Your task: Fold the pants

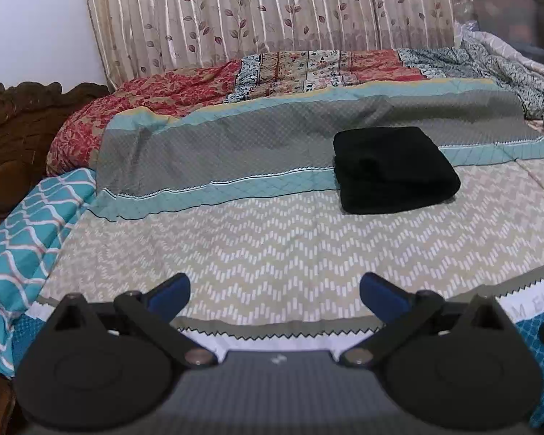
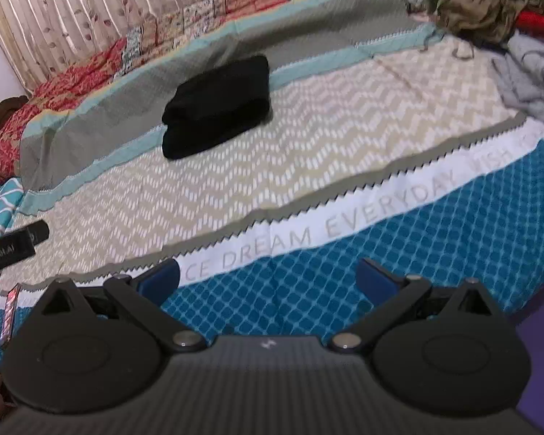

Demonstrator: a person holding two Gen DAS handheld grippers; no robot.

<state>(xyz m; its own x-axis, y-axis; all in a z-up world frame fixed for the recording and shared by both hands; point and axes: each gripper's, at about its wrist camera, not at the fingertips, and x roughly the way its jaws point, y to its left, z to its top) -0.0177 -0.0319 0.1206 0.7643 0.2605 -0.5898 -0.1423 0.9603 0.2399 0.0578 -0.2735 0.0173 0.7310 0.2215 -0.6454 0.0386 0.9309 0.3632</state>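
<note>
The black pants (image 1: pixel 395 170) already lie as a thick, squared bundle on the bed (image 1: pixel 272 253), toward its far side, straddling the line where the zigzag-patterned sheet meets the teal-and-grey quilted cover (image 1: pixel 235 145). Both tools are drawn back near the bed's near edge, well apart from the bundle. The left tool (image 1: pixel 275 295) stands with its blue-padded fingers wide apart and holds nothing; the right tool (image 2: pixel 268 279) is likewise spread and empty, above the blue check border with its printed white band.

To my eye the folding itself looks finished, so what remains is judgement: whether the stack is tidy enough to leave. If it needs a touch, I would come in low from the near side, pinch only the top layer's loose edge and smooth it toward the fold rather than lifting the whole bundle, since a soft stack like this slumps when raised from one corner.

The pants look like a matte, fairly heavy knit or fleece, with rounded fold edges and two or three layers showing at the front. The bedding beneath is thin printed cotton, slightly rumpled. At the far right corner a loose heap of olive, red and grey clothes (image 2: pixel 507 29) waits, crumpled and shapeless.
</note>
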